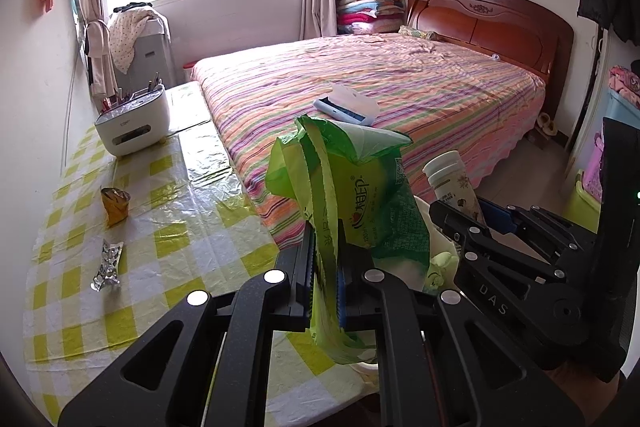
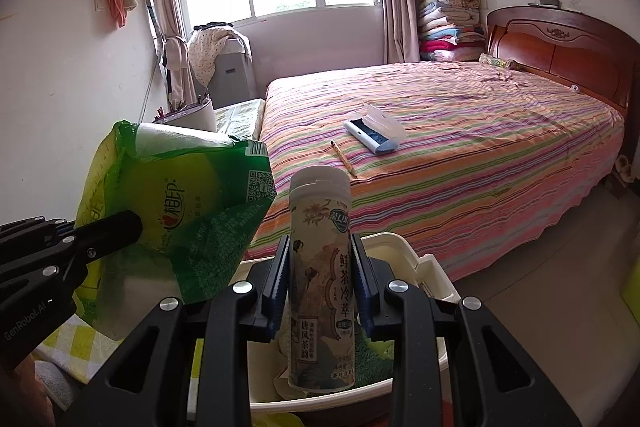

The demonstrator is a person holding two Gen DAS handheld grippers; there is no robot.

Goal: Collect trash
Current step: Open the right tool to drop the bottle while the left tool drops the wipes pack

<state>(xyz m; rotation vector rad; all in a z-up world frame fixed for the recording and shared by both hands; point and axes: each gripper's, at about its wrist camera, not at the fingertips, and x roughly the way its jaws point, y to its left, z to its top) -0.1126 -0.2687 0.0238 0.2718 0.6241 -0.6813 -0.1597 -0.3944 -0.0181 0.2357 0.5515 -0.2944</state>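
Observation:
My left gripper is shut on an empty green tissue wrapper, which hangs crumpled between the pads; the same wrapper shows at the left of the right wrist view. My right gripper is shut on an upright tea bottle with a white cap, held above a white bin with green scraps inside. In the left wrist view the bottle stands just right of the wrapper. On the checked table lie a gold wrapper and a crumpled silver wrapper.
A striped bed fills the middle, with a blue-and-white case and a pencil on it. A white pen-holder box stands at the table's far end. Green storage boxes sit on the floor at right.

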